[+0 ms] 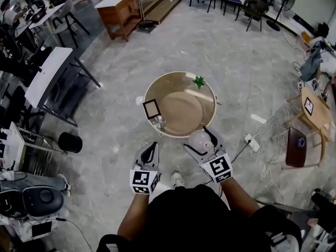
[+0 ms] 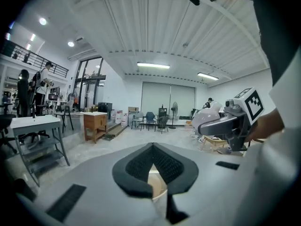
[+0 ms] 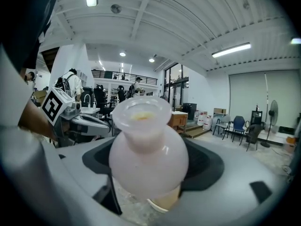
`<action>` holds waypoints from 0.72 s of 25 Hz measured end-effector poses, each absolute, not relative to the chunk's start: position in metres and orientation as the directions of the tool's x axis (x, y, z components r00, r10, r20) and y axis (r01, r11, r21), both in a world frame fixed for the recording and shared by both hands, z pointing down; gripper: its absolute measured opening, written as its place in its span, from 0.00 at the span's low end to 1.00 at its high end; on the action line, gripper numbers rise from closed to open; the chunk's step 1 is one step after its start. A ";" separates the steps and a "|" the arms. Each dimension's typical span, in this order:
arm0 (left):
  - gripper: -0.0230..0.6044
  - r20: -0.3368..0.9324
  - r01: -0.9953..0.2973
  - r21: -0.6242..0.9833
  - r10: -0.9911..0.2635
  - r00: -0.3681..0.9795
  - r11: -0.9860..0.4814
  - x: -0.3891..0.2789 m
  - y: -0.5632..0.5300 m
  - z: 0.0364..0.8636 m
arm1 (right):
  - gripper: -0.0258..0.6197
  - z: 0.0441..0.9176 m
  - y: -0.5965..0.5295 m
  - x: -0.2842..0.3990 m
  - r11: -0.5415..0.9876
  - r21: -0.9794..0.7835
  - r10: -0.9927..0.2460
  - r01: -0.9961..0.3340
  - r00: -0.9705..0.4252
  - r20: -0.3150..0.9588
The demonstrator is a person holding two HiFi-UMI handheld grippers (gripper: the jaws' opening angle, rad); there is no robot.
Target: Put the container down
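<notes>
My right gripper [image 1: 201, 143] is shut on a pale, round-bellied container [image 1: 198, 138] with a flared neck, held just off the near right edge of the round beige table [image 1: 181, 112]. In the right gripper view the container [image 3: 148, 149] fills the space between the jaws, with its mouth pointing away from the camera. My left gripper [image 1: 151, 146] hovers at the table's near left edge; its jaws [image 2: 152, 147] are shut with nothing between them. From the left gripper view, the container [image 2: 205, 119] shows at the right.
On the table are a green star-shaped item [image 1: 199, 81] at the far rim, a black framed square [image 1: 151, 108] and a metal cup [image 1: 158, 122] at the left. A power strip [image 1: 252, 142] and cables lie on the floor at the right. A black bin [image 1: 70, 142] stands at the left.
</notes>
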State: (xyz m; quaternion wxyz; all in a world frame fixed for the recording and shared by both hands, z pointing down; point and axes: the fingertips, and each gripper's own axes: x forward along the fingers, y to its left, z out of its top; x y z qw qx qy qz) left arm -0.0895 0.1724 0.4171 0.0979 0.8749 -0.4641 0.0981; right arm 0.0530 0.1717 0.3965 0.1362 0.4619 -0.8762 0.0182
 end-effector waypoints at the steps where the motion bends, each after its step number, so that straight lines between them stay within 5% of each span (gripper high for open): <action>1: 0.02 0.262 -0.826 0.093 -0.787 0.558 -0.555 -0.091 0.170 0.418 | 0.66 0.398 0.167 0.050 0.572 0.091 -0.803 -0.815 -0.535 0.262; 18: 0.02 0.282 -0.861 0.101 -0.816 0.505 -0.498 -0.106 0.090 0.434 | 0.66 0.424 0.066 0.030 0.639 0.089 -0.748 -0.764 -0.589 0.306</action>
